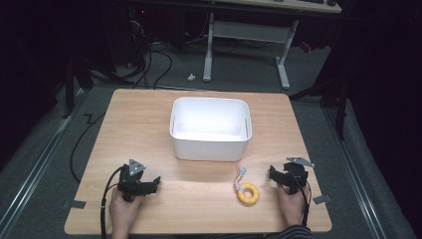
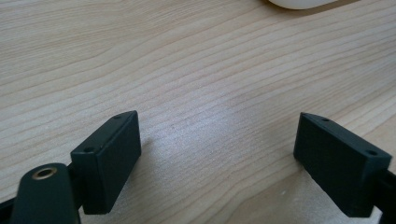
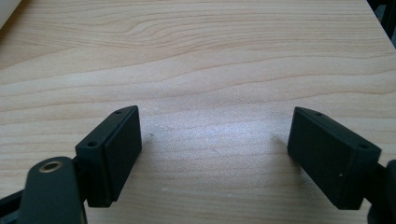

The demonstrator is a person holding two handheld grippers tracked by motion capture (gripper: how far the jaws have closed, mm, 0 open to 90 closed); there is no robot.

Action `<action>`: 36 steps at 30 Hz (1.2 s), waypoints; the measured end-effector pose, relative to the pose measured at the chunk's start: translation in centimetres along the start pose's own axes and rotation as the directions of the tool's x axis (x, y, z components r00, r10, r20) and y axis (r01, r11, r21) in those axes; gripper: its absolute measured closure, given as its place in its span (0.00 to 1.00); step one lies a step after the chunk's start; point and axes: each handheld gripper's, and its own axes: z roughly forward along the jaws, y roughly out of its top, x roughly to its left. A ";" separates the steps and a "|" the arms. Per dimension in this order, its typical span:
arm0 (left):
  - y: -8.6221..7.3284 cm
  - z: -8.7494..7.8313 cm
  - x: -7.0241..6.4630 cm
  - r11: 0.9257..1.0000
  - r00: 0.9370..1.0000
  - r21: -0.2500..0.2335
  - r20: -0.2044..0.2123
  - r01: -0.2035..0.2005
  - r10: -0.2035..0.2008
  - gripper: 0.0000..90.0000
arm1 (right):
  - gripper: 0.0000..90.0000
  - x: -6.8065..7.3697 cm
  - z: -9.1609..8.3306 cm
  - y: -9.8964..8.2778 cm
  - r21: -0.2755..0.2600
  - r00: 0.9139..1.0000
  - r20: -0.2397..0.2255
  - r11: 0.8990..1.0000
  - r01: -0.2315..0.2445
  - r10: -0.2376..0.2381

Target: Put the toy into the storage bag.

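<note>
While both tools rest low near the front edge of the bench (image 1: 149, 114), nothing has been picked up. The left hand-held gripper (image 1: 155, 182) sits at the near left, its jaws spread wide over bare wood, as its own view shows, with a sliver of the white bin (image 2: 303, 3) at the top edge. The right hand-held gripper (image 1: 272, 174) lies at the near right, jaws likewise spread and empty, with plain wood grain between them in its own view. A yellow ring (image 1: 248, 193) lies flat on the bench just to the left of the right hand-held gripper, near but not touching it, with a small bunch of coloured bits (image 1: 241, 173) at its far side; whether they are tied to it I cannot tell. The bin (image 1: 210, 147) stands upright in the middle of the bench, beyond the ring, open at the top and seemingly empty. Judging by this layout, the ring is meant for the bin, and the right hand is placed to take it, being nearest. Jaws held this wide suit a first approach, since the ring is broad and lies flat. The left hand looks parked out of the way, leaving the path to the bin free.
</note>
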 end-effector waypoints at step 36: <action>0.0 0.0 0.0 1.000 1.000 0.000 -0.001 -0.001 0.001 0.17 | 0.20 0.1 -0.3 -0.3 -0.001 0.997 -0.058 0.998 0.061 -0.061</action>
